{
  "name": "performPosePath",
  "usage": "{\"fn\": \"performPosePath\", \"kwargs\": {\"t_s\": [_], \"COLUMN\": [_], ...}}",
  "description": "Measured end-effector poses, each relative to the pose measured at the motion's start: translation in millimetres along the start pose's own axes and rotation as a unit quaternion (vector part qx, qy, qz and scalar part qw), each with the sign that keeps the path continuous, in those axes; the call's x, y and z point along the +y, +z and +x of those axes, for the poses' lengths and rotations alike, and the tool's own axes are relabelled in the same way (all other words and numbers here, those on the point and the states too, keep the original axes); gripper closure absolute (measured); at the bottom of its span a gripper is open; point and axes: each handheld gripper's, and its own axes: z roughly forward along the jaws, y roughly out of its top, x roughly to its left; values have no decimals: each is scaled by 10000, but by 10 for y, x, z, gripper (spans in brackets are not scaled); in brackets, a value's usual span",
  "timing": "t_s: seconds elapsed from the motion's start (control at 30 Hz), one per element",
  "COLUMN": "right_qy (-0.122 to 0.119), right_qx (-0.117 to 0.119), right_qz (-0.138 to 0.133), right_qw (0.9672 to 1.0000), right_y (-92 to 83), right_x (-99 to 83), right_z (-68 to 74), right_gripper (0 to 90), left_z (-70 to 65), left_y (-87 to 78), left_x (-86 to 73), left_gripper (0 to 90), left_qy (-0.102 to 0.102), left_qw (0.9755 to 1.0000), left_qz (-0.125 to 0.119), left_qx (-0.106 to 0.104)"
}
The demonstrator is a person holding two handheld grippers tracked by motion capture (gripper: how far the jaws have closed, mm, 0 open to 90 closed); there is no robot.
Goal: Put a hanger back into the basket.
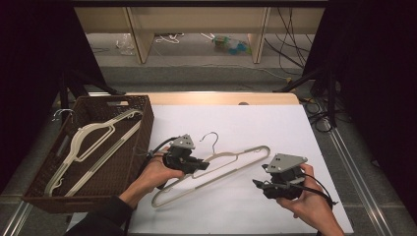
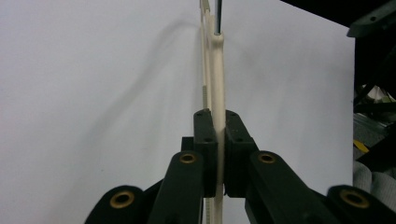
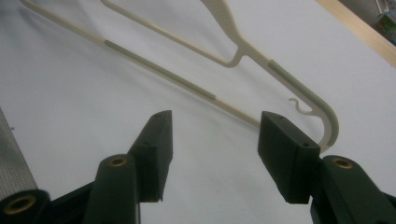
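Left gripper view: cream hanger (image 2: 217, 88) clamped upright inside left gripper (image 2: 220, 154); right gripper (image 3: 212, 156) wide apart, empty, just beside it.

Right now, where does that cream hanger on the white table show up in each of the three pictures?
High view: the cream hanger lies middle, slanting across the white table.
Left gripper view: seen edge-on, running up the centre, clamped in the left hand-held gripper.
Right gripper view: across the top, beyond the open right hand-held gripper.
Shared landmark: the white table.
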Motion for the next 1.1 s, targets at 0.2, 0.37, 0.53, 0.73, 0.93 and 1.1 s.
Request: {"fn": "performPosePath", "kwargs": {"t_s": [0.2, 0.37, 0.53, 0.73, 0.93, 1.1], "right_qy": [38, 317, 387, 371, 406, 364], "right_qx": [-26, -10, 54, 126, 113, 147], "right_qz": [-22, -21, 63, 116, 164, 160], "right_qw": [10000, 9995, 9992, 9992, 9990, 9991], "right_y": [35, 138, 218, 249, 270, 261], "right_x": [-34, -143, -202, -230, -270, -260], "right_z": [39, 74, 81, 94, 123, 133], "right_gripper": [413, 343, 331, 330, 331, 330], "left_z": [80, 129, 194, 221, 147, 31], "left_y": [-67, -140, -243, -452, -702, -900], "left_x": [62, 115, 159, 195, 253, 291], "left_gripper": [862, 861, 861, 861, 861, 861], "left_qy": [-159, -500, -947, -1367, -1490, -1450], "left_qw": [9996, 9980, 9939, 9867, 9831, 9819], "left_qz": [-107, -286, -498, -779, -951, -1094], "left_qx": [226, 271, 266, 404, 484, 530]}}
